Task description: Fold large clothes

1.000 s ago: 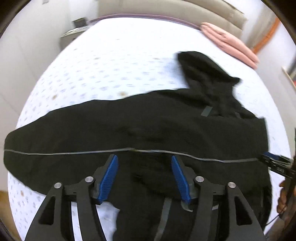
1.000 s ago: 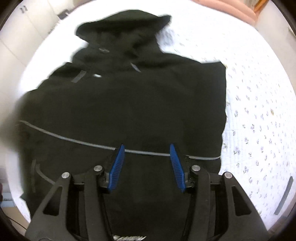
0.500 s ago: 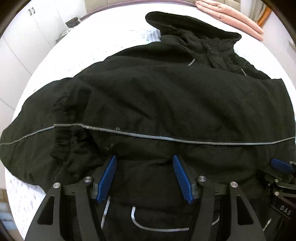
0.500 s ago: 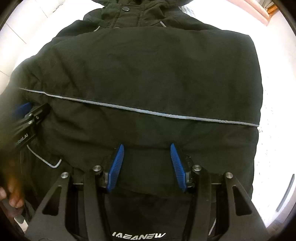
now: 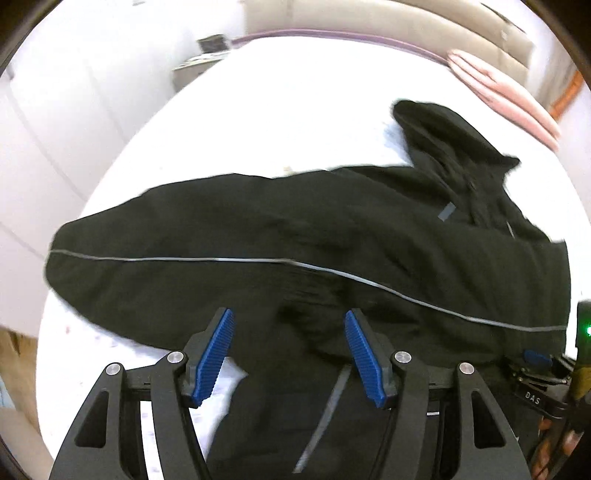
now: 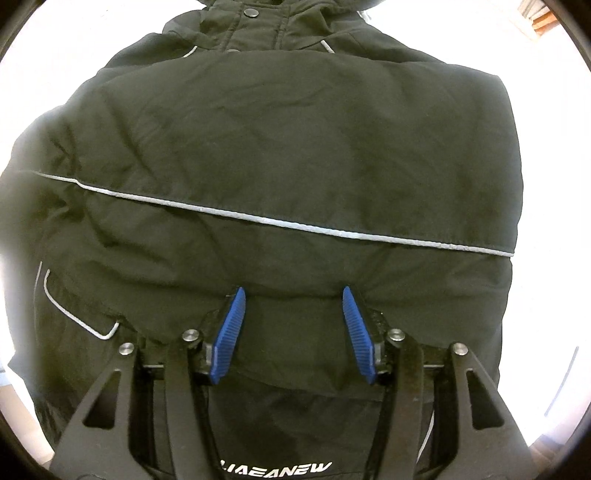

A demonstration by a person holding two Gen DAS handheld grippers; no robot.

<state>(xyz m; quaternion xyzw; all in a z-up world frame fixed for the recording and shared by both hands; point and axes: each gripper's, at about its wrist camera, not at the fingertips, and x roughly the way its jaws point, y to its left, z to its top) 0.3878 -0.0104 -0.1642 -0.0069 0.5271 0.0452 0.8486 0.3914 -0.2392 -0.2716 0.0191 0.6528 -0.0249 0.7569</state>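
Observation:
A large black hooded jacket (image 5: 295, 229) with a thin grey reflective stripe (image 5: 369, 282) lies spread on a white bed (image 5: 288, 110). Its hood (image 5: 443, 133) points to the far right, and one sleeve reaches to the left. My left gripper (image 5: 288, 347) is open just above the jacket's near edge. In the right wrist view the jacket (image 6: 295, 147) fills the frame, with the stripe (image 6: 280, 221) across it. My right gripper (image 6: 293, 321) is open, its blue pads over the lower fold. The right gripper also shows at the right edge of the left wrist view (image 5: 535, 369).
Pink pillows (image 5: 506, 99) lie at the far right of the bed by a beige headboard (image 5: 369, 22). A bedside table (image 5: 199, 62) stands at the far left. White cupboards (image 5: 55, 129) line the left side. White letters (image 6: 275, 470) show on the jacket's lower hem.
The left view has swung back and to the left, and now shows the sleeve and more of the bed. The right gripper has moved closer to the jacket. Both grippers stay open.

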